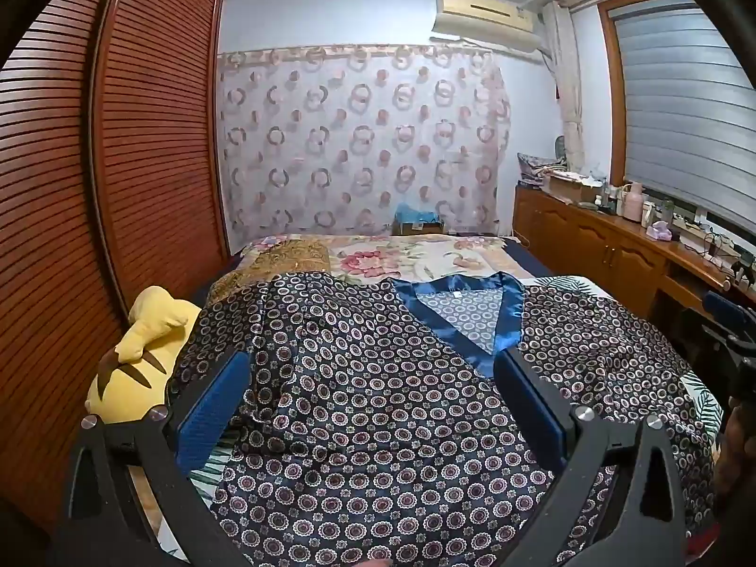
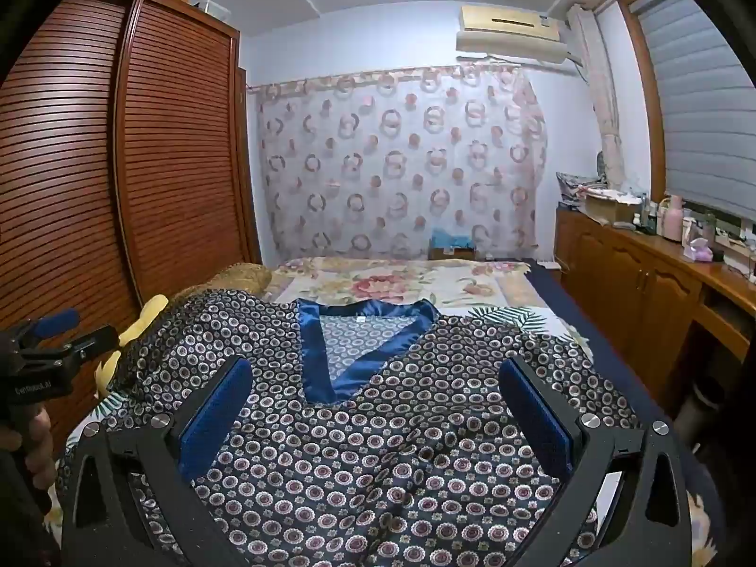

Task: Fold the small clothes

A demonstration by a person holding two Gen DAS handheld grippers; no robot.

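A dark navy top (image 1: 378,378) (image 2: 378,425) printed with small ringed circles lies spread face up on the bed, its shiny blue V-neck band (image 1: 501,326) (image 2: 326,364) pointing toward me. My left gripper (image 1: 373,364) hovers above its left half, jaws wide open, nothing between the blue pads. Over the middle and right half, my right gripper (image 2: 375,373) also stands open and holds nothing. In the right wrist view the left gripper (image 2: 56,335) shows at the left edge, held by a hand (image 2: 35,439).
A yellow plush toy (image 1: 137,359) (image 2: 137,326) lies at the bed's left side beside the slatted wooden wardrobe (image 1: 94,189). A floral bedspread (image 1: 401,255) covers the far half of the bed. A wooden cabinet (image 2: 638,283) with bottles runs along the right wall under the window.
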